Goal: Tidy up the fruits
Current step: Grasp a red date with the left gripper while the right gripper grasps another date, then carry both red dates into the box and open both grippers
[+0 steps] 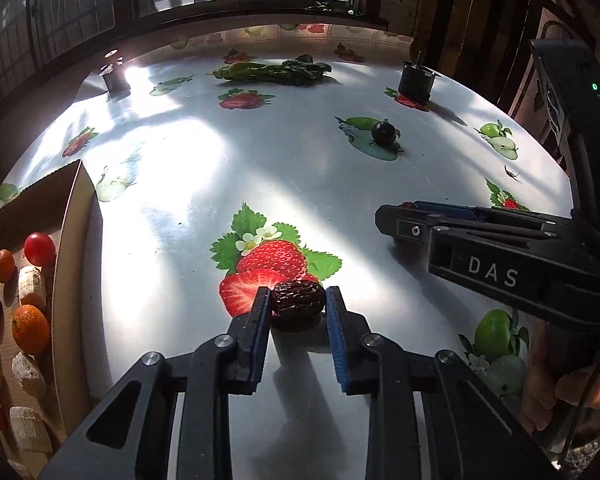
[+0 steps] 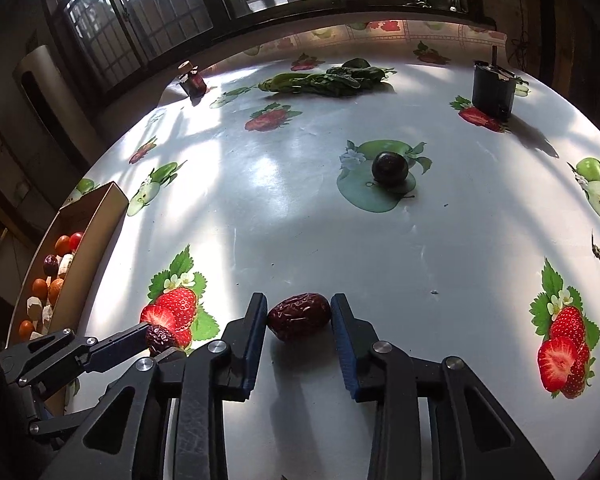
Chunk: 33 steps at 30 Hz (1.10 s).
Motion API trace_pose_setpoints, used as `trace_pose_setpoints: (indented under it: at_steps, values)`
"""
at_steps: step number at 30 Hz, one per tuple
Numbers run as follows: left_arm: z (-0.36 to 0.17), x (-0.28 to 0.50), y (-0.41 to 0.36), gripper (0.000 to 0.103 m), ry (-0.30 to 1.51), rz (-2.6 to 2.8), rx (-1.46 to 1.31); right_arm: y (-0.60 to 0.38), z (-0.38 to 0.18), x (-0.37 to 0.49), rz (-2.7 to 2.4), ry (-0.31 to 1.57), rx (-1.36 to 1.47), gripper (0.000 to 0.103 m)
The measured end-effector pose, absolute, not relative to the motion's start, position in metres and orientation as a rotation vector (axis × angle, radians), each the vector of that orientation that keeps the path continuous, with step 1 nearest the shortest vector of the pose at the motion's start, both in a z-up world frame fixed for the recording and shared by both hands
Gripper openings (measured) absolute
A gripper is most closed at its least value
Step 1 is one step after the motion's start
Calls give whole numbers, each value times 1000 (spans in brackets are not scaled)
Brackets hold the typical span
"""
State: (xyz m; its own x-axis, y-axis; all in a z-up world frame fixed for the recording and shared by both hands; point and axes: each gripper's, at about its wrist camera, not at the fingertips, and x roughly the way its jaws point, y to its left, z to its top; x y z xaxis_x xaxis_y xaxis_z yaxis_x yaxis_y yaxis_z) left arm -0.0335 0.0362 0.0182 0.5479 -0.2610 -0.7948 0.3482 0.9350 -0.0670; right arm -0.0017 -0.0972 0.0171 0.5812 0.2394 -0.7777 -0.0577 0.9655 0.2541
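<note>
Both tools are down on the table, each with a dried red date between its blue pads. My left gripper is clenched on the darker date, pads pressing its two ends. My right gripper grasps the redder date, each pad touching an end; I judge the hold lighter there.

Step in hand: lift both dates and carry them to the cardboard box, which lies well to the left of both tools. To do it well, I keep the squeeze even and raise straight up before swinging left, left tool leading so the two do not cross. The dates sit only at the pad tips, so any twist could roll them out.

Materials: dates oval, wrinkled, glossy skin, probably slightly yielding. Tablecloth slick, shiny, printed with strawberries and apples; little friction. Box holds small oranges, a red tomato and pale rough chunks. A dark round fruit lies well ahead of my right tool.
</note>
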Motion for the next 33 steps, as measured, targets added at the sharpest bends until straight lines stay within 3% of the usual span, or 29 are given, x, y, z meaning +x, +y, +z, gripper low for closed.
trace_pose_setpoints:
  at_steps: [16, 27, 33]
  values:
    - [91, -107, 161, 26, 733, -199, -112, -63, 68, -51, 275, 828, 232, 35]
    - [82, -131, 277, 27, 734, 50, -231, 33, 87, -64, 498, 856, 186, 35]
    - [61, -129, 303, 27, 783, 96, -256, 97, 76, -59, 592, 895, 106, 36]
